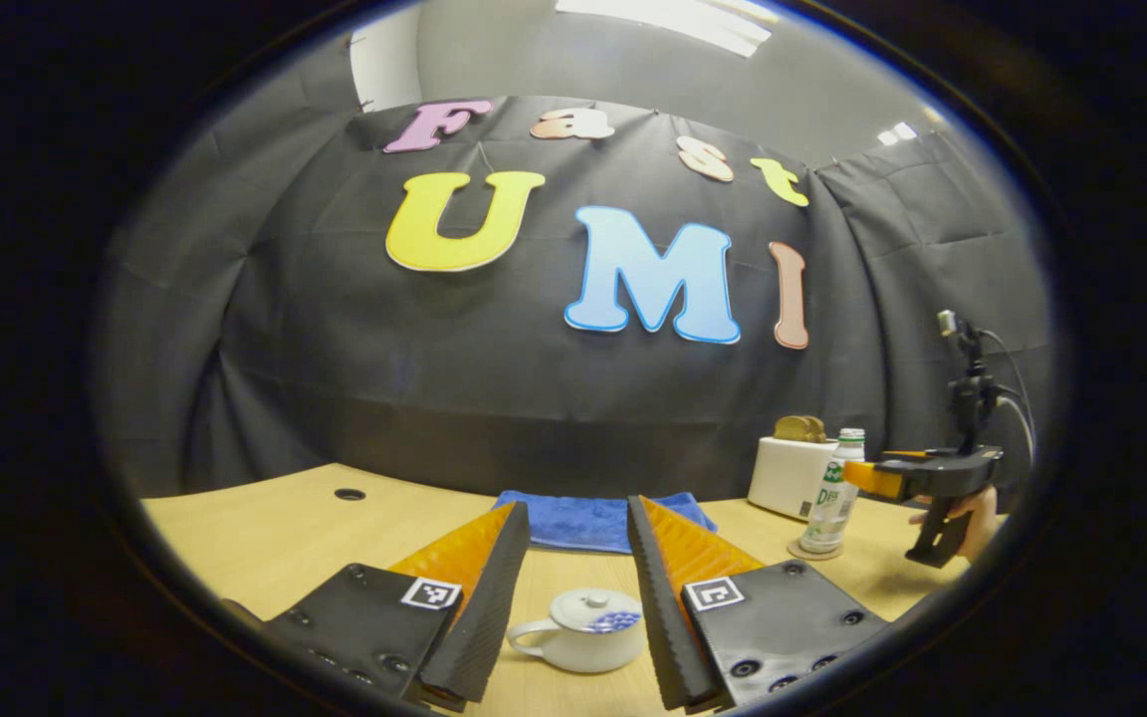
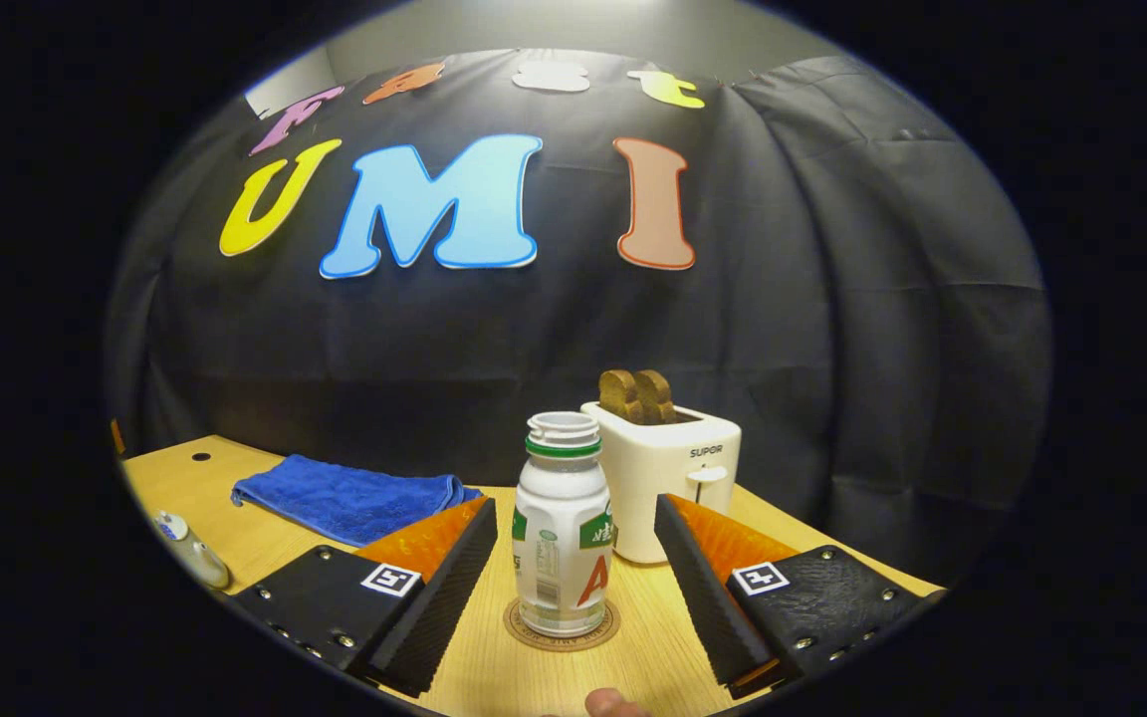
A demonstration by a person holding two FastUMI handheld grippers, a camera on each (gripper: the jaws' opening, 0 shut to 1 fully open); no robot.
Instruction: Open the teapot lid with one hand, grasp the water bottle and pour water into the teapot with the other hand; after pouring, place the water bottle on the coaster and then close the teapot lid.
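A white teapot point(image 1: 583, 629) with its lid point(image 1: 593, 600) on sits on the wooden table, low between the fingers of my left gripper point(image 1: 575, 508), which is open and holds nothing. A white water bottle point(image 2: 559, 528) with a green neck ring stands upright on a round coaster point(image 2: 562, 627). My right gripper point(image 2: 575, 503) is open, one finger on each side of the bottle, neither touching it. In the left gripper view the right gripper point(image 1: 862, 478), held by a hand point(image 1: 972, 518), is level with the bottle point(image 1: 832, 493). The teapot point(image 2: 190, 548) shows partly at the far left of the right gripper view.
A white toaster point(image 2: 668, 468) with two bread slices stands just behind the bottle. A blue towel point(image 1: 593, 520) lies folded at the back of the table, beyond the teapot. The table point(image 1: 265, 528) has a small round hole point(image 1: 349, 494) at the back left.
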